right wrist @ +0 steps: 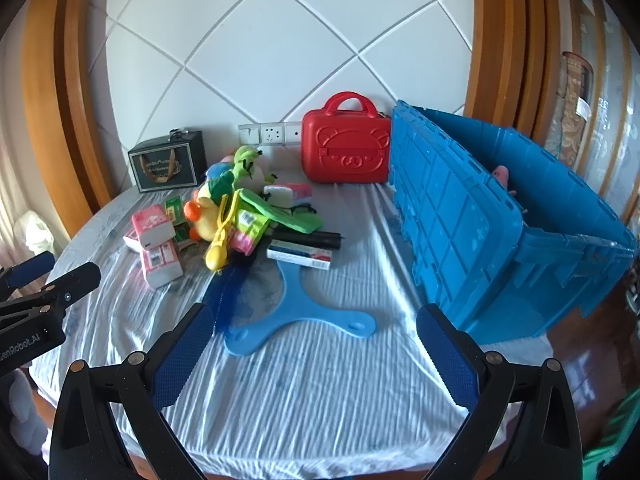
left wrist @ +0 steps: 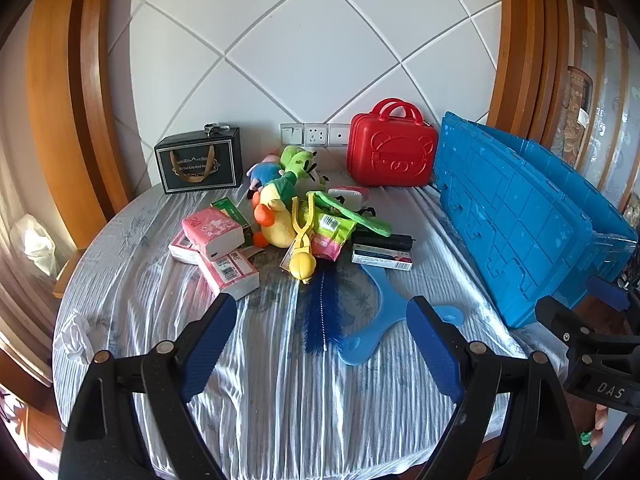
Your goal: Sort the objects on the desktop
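Round table [right wrist: 320,400] under a wrinkled pale cloth. On its right edge, blue plastic crate [right wrist: 500,240], lid flap raised, just right of the right gripper [right wrist: 316,354]. Against the wall, red toy suitcase [right wrist: 346,148] and black gift box [left wrist: 199,166]. Mid-table, well beyond both tools: heap of plush toys [left wrist: 280,208], pink tissue packs [left wrist: 218,248], yellow clamp toy [left wrist: 302,248]. Nearer, light blue three-armed piece [right wrist: 296,308] and dark blue brush [left wrist: 320,312], just ahead of the left gripper [left wrist: 322,334]. Both grippers spread wide, holding nothing.
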The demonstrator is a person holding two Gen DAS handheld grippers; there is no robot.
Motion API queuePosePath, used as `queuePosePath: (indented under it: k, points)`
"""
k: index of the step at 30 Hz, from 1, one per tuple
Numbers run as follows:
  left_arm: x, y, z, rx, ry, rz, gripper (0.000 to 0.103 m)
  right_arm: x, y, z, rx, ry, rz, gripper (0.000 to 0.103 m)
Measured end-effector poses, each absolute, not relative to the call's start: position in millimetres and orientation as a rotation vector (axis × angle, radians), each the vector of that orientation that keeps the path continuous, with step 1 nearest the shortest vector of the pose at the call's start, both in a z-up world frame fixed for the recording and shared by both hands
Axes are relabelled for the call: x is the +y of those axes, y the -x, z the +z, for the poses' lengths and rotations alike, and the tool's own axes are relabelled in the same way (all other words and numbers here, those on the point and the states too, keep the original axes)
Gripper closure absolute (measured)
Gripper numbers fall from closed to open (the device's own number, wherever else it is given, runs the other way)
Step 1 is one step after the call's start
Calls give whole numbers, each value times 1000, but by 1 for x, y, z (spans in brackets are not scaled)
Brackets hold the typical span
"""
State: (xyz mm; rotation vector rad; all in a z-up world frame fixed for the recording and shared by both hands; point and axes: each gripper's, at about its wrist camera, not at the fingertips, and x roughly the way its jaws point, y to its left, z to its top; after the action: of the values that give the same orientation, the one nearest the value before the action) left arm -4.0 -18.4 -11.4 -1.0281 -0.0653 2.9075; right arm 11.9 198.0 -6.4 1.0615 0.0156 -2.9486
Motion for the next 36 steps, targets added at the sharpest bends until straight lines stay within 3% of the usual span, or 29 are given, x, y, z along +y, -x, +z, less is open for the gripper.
queuePosePath:
  k: [18,23,36]
  points:
    - [0,89,-56,-161,1252,2843,16,220,78,-51,34,-1206,-2800,0]
    - [4,135,-83,-267,1413,2813,16,236,134,-73,34,-1257,-2711,0]
    - [-33,195,-166,-227,1758,2788,16,226,230,-138,23,-1373,-2531,0]
